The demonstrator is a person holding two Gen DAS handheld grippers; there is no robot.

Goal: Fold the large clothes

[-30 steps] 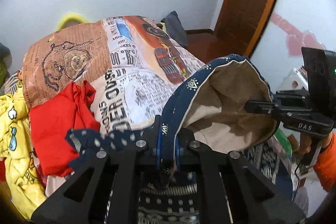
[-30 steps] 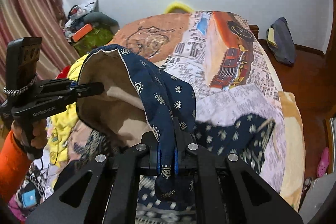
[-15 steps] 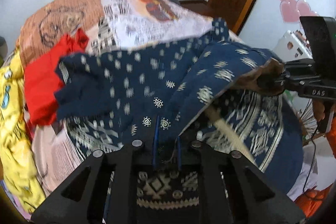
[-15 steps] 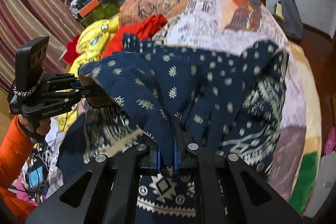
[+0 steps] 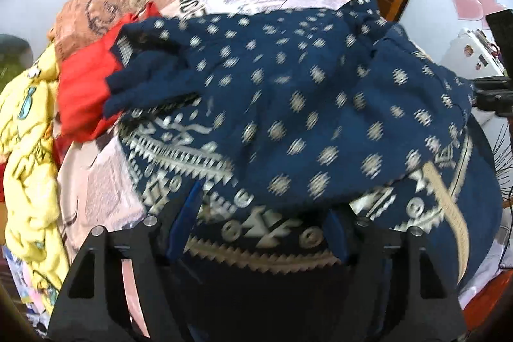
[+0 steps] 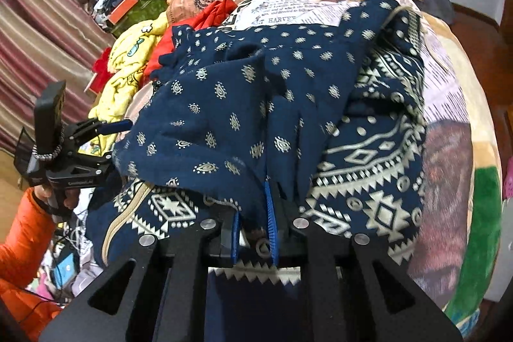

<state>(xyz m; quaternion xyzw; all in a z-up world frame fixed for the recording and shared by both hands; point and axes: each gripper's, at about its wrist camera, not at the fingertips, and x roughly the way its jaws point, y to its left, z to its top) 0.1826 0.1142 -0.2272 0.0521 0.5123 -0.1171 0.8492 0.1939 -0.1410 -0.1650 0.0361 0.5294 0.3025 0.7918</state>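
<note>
Item: navy patterned garment, folded over on itself, spread across bed; long axis crosswise between both hands.
Left gripper: fingers just been opening, wide apart, cloth edge lying loose between.
Right gripper: fingers just been parting, narrow gap, fold edge draped between, grip loosening.
Near hem nearest both.

Bed carries everything; covered by a printed bedspread with newsprint text, a brown sketch panel and an orange vehicle picture. Lying on it: navy patterned garment, spread over the near half, upper layer dotted, lower layer with cream geometric borders. At the far-left corner, red cloth partly under the navy edge. Yellow cartoon-print cloth heaped along the left side.
</note>
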